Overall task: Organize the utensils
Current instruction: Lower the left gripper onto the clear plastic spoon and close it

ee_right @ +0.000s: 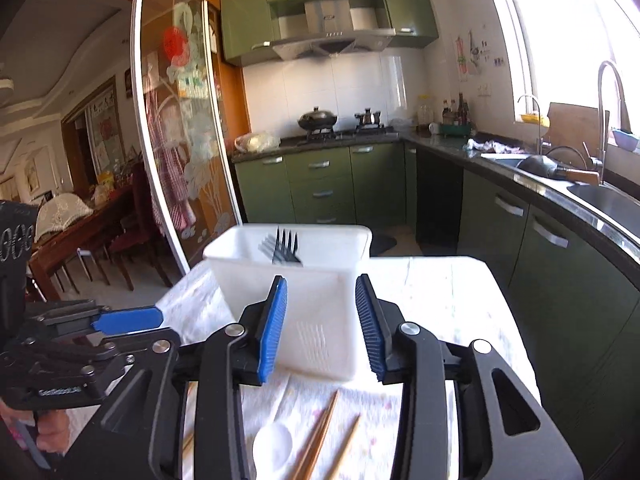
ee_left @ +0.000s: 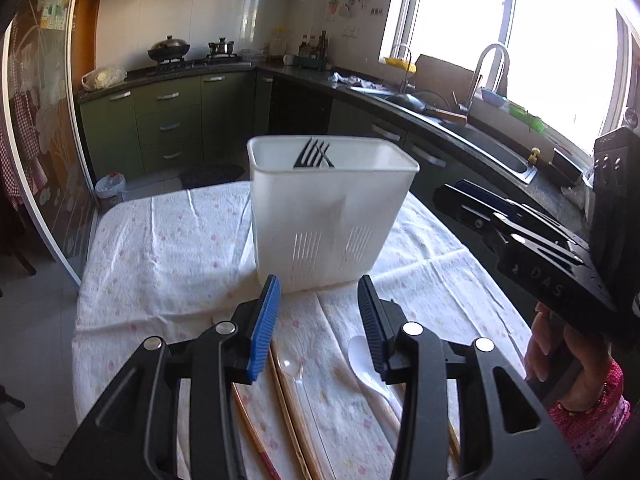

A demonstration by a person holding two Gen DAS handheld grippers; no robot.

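Note:
A white plastic utensil holder (ee_left: 326, 216) stands on the cloth-covered table, with black forks (ee_left: 314, 154) standing in it. It also shows in the right wrist view (ee_right: 296, 304), with the forks (ee_right: 285, 246). My left gripper (ee_left: 318, 300) is open and empty just in front of the holder. Under it lie a clear spoon (ee_left: 291, 368), a white spoon (ee_left: 366, 364) and wooden chopsticks (ee_left: 292, 420). My right gripper (ee_right: 321, 304) is open and empty, above the white spoon (ee_right: 274, 448) and chopsticks (ee_right: 320, 436).
The table wears a white floral cloth (ee_left: 160, 248). The right gripper's body (ee_left: 532, 236) hangs at the right of the left wrist view; the left gripper's body (ee_right: 80, 344) is at the left of the right wrist view. Green cabinets and a sink counter (ee_right: 560, 184) stand behind.

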